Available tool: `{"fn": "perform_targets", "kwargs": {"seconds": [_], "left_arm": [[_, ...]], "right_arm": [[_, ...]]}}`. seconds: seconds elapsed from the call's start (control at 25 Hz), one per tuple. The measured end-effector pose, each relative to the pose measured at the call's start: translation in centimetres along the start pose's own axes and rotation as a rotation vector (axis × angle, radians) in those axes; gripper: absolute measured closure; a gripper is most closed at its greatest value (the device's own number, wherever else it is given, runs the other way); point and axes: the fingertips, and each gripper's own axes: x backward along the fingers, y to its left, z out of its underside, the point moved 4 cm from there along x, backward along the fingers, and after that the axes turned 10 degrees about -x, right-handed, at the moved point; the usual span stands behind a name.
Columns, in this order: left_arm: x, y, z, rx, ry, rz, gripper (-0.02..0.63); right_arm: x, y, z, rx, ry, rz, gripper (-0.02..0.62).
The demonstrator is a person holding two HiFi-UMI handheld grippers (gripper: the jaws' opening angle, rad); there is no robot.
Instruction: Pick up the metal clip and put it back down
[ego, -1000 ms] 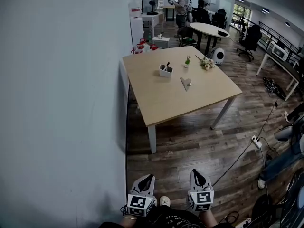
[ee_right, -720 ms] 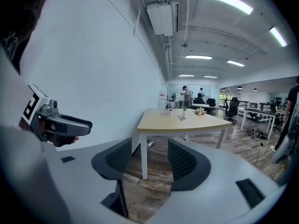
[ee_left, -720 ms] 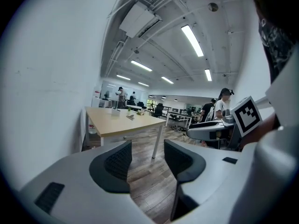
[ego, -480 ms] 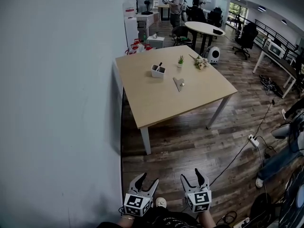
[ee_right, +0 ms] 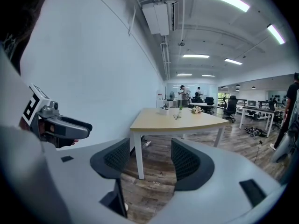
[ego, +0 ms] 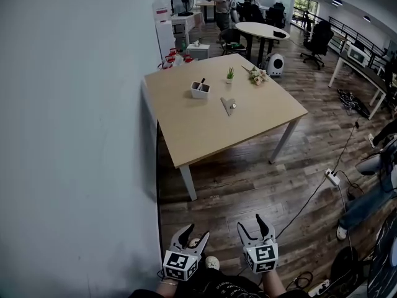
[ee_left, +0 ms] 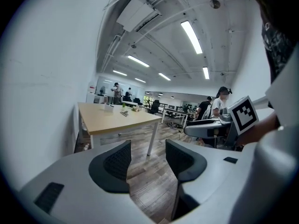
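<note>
The metal clip lies flat near the middle of the light wooden table, far ahead of both grippers. In the right gripper view the metal clip is a small shape on the distant tabletop. My left gripper and right gripper hang side by side low over the wooden floor, well short of the table. Both have just been opening and now stand open with nothing between the jaws. The left gripper and the right gripper each frame only bare floor.
A white pen holder, a small potted plant and a flower bunch stand on the table's far half. A white wall runs along the left. A power strip with cable lies on the floor at right. People stand far behind.
Both grippers were shut a second ago and now stand open. The table has shifted a little left and looms slightly nearer in the head view.
</note>
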Motion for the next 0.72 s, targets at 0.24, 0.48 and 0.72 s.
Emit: {"fn": "perform_targets", "kwargs": {"seconds": [0.24, 0.48, 0.72], "left_arm": [[-1.1, 1.0, 0.8, 0.020, 0.015, 0.028, 0.376], [-4.7, 4.5, -0.6, 0.037, 0.001, 0.062, 0.377], [-9.2, 8.9, -3.3, 0.004, -0.026, 0.115, 0.377]], "right_arm": [[-1.6, 0.3, 1.1, -0.010, 0.037, -0.011, 0.317], [-5.7, -0.1, -0.8, 0.000, 0.050, -0.005, 0.317], [-10.7, -0.7, -3.9, 0.013, 0.015, 0.036, 0.317]]}}
